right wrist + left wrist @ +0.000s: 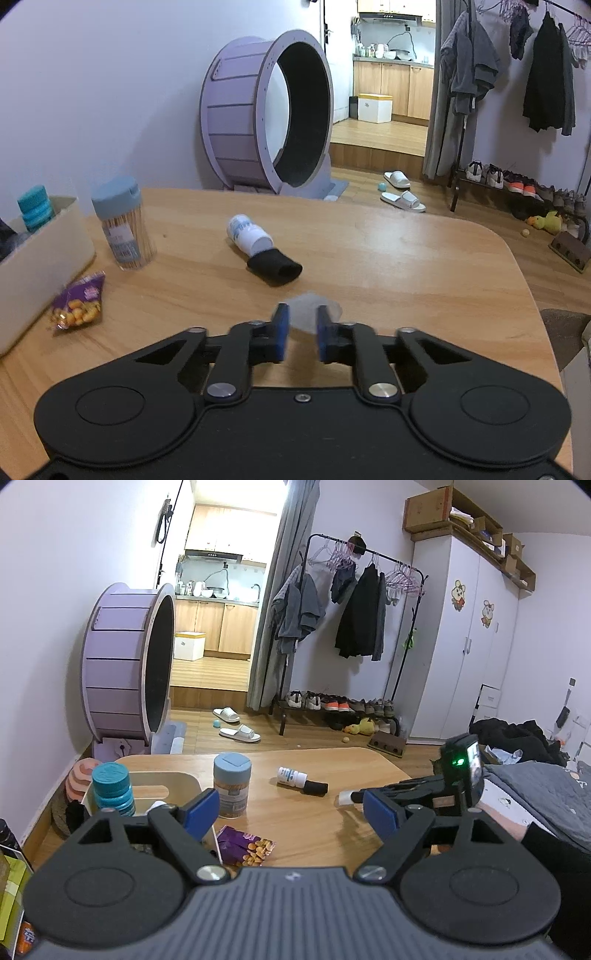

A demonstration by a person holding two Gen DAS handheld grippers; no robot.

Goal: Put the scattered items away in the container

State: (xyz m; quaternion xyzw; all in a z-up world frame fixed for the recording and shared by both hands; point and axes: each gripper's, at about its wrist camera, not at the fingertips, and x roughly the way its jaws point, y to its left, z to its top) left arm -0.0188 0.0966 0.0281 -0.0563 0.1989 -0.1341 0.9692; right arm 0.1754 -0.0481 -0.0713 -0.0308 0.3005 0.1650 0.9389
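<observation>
A cream container (147, 781) (44, 243) sits at the table's left with a teal bottle (112, 788) (35, 206) in it. A toothpick jar (232, 784) (123, 225) stands beside it. A purple snack packet (245, 845) (77, 302) lies near the container. A white bottle with a black cap (301, 781) (262, 245) lies mid-table. My left gripper (291, 812) is open and empty above the table's near side. My right gripper (301, 321) (349, 797) is shut on a small white round object (308, 308), low over the table.
A purple cat wheel (266, 114) stands beyond the table's far edge. A bed with dark clothes (535, 775) lies to the right. A clothes rack (354, 627) and shoes stand at the back wall.
</observation>
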